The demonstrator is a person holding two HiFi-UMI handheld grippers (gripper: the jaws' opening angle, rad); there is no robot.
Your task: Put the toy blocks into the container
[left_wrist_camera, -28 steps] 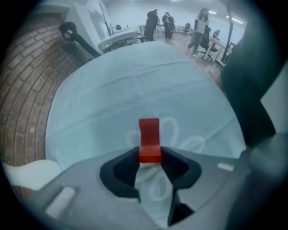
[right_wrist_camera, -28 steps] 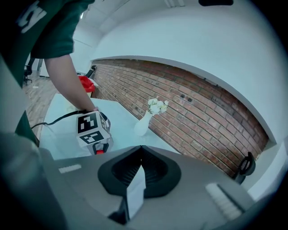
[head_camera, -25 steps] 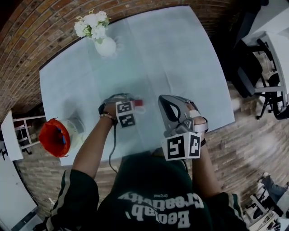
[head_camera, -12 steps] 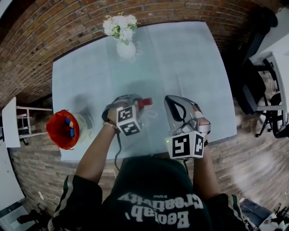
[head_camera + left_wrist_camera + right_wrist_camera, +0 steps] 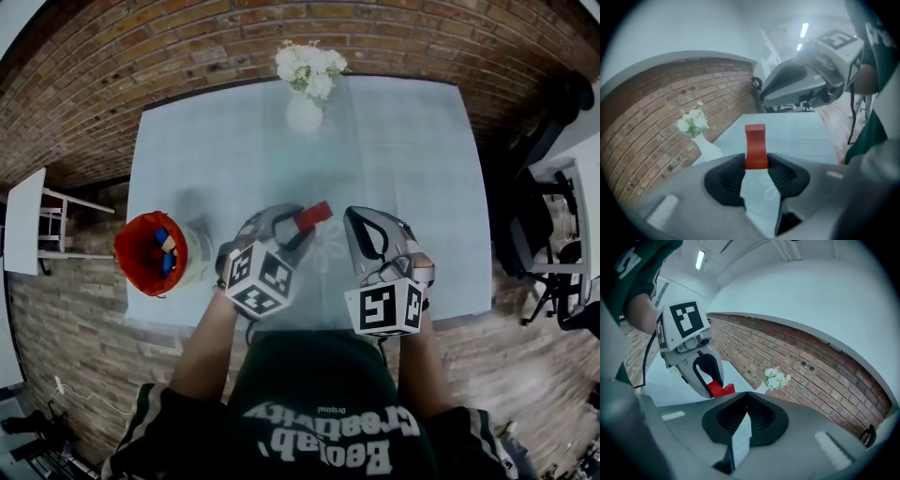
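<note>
Head view: the left gripper (image 5: 296, 225) pinches a red toy block (image 5: 312, 216) above the pale blue table (image 5: 403, 141), well right of the round red container (image 5: 129, 255) (coloured blocks (image 5: 165, 251) lie inside).

Left gripper view: the pads clamp only the block's lower end, so it is best carried steadily and released over the rim.

Right gripper view: the right gripper (image 5: 747, 398) has its jaws pressed together, empty.

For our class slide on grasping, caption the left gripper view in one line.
Left hand-held gripper clamps a red toy block above the table, flower vase behind.
</note>
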